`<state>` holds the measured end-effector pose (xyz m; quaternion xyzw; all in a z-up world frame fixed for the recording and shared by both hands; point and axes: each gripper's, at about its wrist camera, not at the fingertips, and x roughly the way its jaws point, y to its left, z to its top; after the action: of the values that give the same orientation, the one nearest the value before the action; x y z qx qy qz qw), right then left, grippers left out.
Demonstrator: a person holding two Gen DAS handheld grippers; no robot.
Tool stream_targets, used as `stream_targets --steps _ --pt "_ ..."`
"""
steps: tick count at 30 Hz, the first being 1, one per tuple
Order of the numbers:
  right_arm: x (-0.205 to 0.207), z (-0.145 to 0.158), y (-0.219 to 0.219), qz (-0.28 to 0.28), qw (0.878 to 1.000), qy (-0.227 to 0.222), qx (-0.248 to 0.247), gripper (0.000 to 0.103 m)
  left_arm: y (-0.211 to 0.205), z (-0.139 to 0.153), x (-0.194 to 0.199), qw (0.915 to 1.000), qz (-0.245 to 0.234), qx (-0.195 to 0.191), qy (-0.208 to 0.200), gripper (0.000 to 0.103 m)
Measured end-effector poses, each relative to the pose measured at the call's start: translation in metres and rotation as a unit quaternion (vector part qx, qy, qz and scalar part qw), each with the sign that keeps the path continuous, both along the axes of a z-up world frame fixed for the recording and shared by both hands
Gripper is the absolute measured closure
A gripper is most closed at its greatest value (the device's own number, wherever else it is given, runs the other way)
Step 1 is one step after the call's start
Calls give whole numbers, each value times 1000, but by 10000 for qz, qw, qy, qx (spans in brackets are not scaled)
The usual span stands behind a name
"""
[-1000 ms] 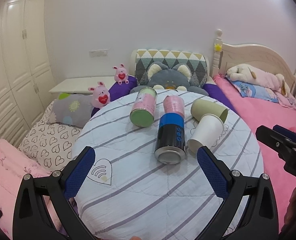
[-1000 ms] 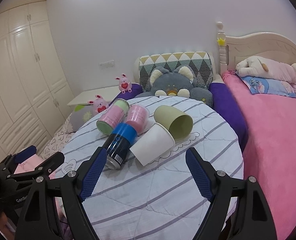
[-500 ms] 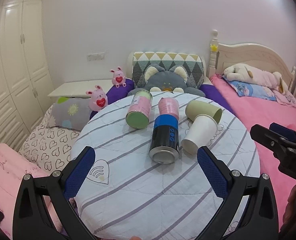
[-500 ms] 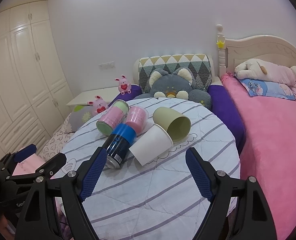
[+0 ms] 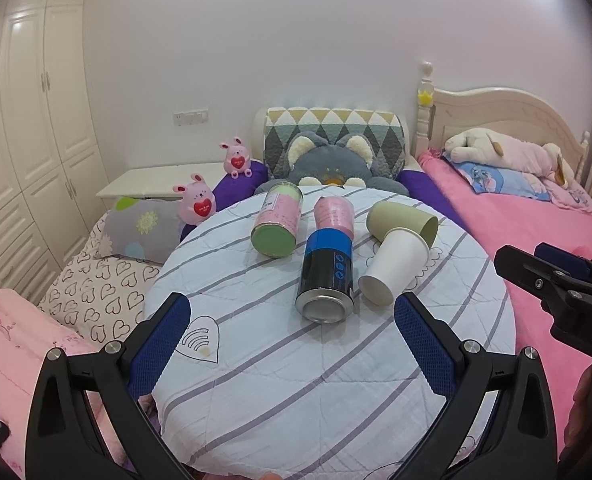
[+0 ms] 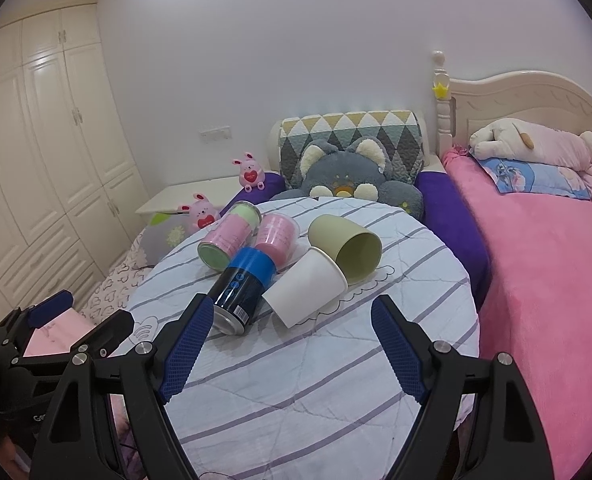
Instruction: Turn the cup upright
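Observation:
A white paper cup (image 5: 396, 265) (image 6: 306, 287) lies on its side on the round striped table (image 5: 280, 392) (image 6: 336, 376), its base toward me. An olive green cup (image 5: 402, 222) (image 6: 346, 246) lies on its side just behind it, touching it. My left gripper (image 5: 292, 344) is open and empty, held near the table's front edge. My right gripper (image 6: 290, 346) is open and empty, in front of the white cup. Each gripper also shows at the edge of the other's view.
A black and blue can (image 5: 328, 280) (image 6: 242, 288), a pink can with a green end (image 5: 278, 220) (image 6: 228, 238) and a pink cup (image 5: 334, 212) (image 6: 276, 236) lie on their sides left of the cups. Pink bed (image 6: 556, 260) at right, plush toys and pillows behind.
Both grippers have drawn back slightly from the table, so the objects look a little smaller. Nothing on the table has moved. Both grippers stay open.

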<state>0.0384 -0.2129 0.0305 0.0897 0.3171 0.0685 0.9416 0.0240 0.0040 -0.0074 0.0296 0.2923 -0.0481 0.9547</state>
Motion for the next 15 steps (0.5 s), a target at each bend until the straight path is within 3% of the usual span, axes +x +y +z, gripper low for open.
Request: stream_targets --steps 15 --pt "11 -10 5 -14 9998 208 21 21 3 -5 5 9998 -11 9 179 0"
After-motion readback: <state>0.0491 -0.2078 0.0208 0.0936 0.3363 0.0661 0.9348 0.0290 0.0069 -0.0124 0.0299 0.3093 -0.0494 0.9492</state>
